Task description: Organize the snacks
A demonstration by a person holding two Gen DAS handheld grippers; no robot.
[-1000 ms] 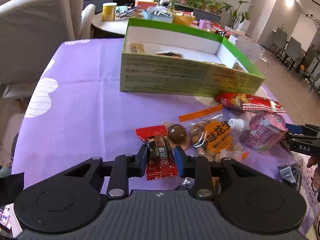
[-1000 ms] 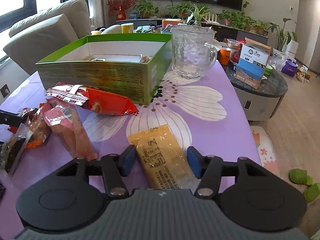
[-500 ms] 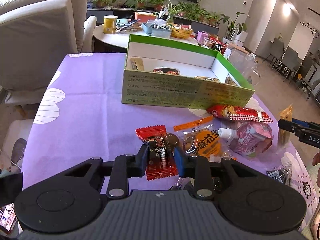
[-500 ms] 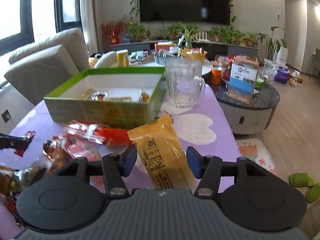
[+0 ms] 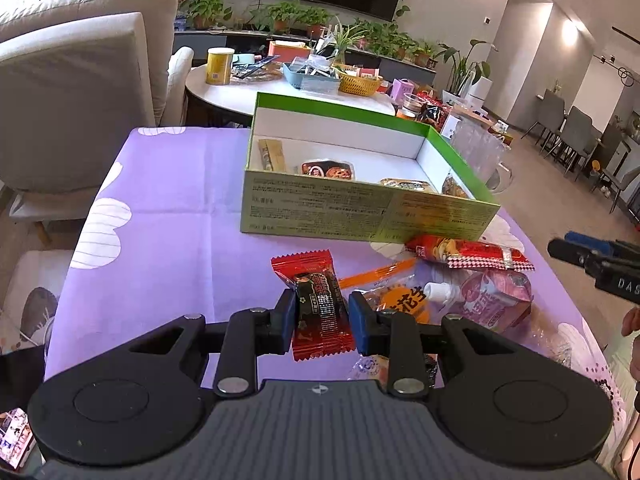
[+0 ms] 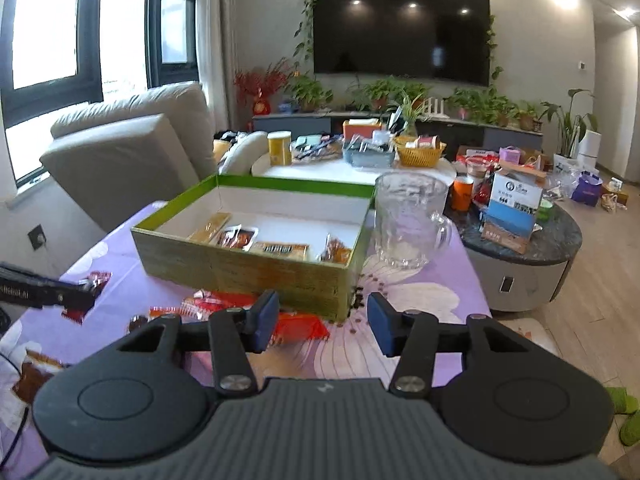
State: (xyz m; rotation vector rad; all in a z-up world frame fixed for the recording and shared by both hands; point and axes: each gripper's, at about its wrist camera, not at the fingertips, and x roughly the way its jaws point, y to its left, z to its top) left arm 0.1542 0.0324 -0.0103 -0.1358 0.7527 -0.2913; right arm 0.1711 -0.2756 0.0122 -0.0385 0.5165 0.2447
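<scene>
My left gripper (image 5: 322, 320) is shut on a red and black snack packet (image 5: 316, 292) and holds it just above the purple tablecloth. The open green box (image 5: 360, 212) stands beyond it with several snacks inside. My right gripper (image 6: 322, 322) hangs above the table in front of the box (image 6: 240, 272); its jaws are closing with a gap and nothing between them. The left wrist view shows the right gripper's tips (image 5: 576, 246) at the right edge. The right wrist view shows the left gripper (image 6: 60, 292) at the left, with the red packet (image 6: 94, 280).
Loose snacks lie before the box: a long red packet (image 5: 468, 254), a pink spouted pouch (image 5: 492, 300) and an orange-labelled bag (image 5: 404, 300). A glass mug (image 6: 408, 220) stands right of the box. A sofa is at the left, cluttered round tables behind.
The right gripper has risen and tilted up. The yellow packet that stood between its jaws is gone from view. The left gripper has lifted slightly with the red packet.
</scene>
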